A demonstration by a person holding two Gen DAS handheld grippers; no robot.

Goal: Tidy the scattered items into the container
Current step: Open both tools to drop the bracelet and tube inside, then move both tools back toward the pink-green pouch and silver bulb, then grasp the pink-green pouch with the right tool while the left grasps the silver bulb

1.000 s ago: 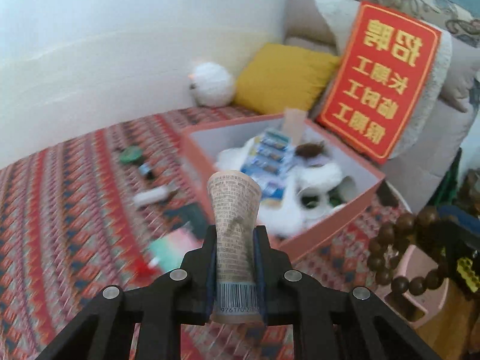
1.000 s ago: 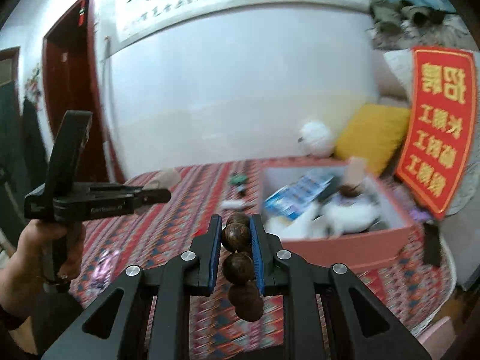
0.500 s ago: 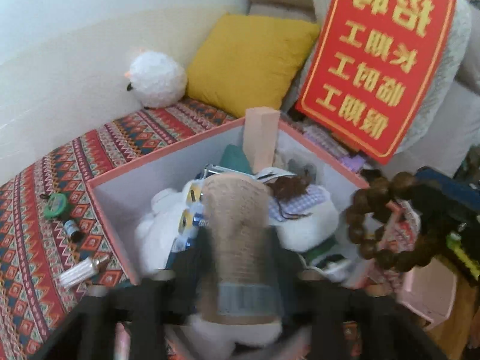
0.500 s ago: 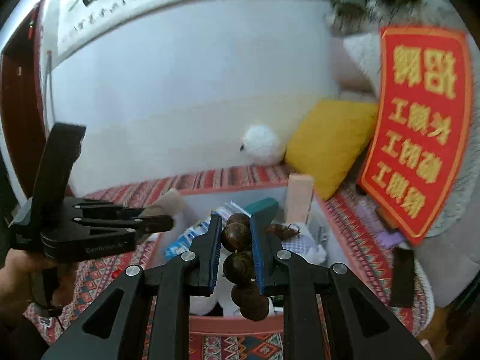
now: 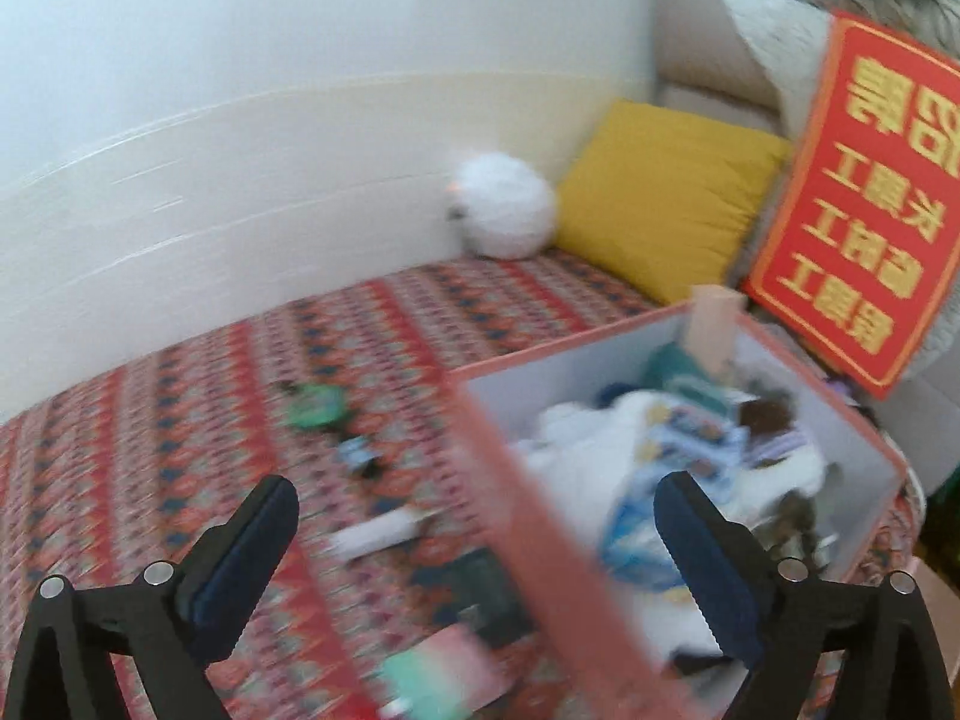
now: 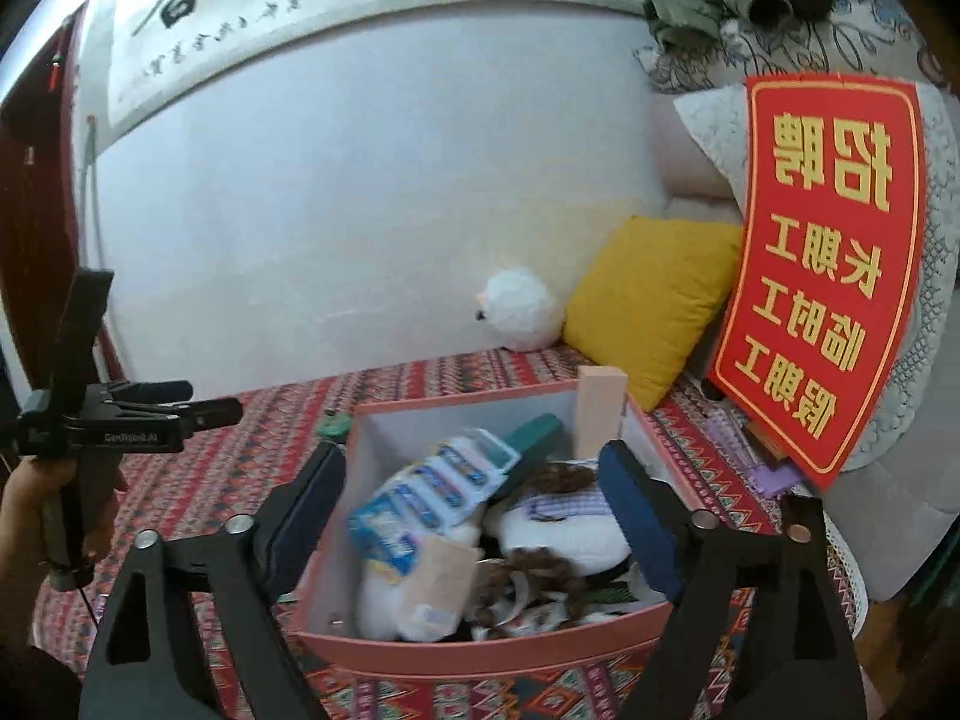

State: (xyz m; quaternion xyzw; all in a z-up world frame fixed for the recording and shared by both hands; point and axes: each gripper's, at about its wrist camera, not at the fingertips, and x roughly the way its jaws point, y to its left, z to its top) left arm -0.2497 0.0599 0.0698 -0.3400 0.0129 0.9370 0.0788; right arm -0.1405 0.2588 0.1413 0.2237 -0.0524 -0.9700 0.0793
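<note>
A red patterned woven cover (image 5: 180, 420) spreads under a pale wall. On it sits the pink box (image 6: 480, 654), filled with a blister pack (image 6: 426, 492), white plush and a beige tube (image 6: 441, 585). Behind the box lean a yellow cushion (image 6: 648, 300) and a red sign (image 6: 828, 264). Left of the box, a green disc (image 5: 312, 411) and small bottles lie scattered. The left gripper (image 5: 474, 534) and right gripper (image 6: 474, 498) both gape wide, empty
</note>
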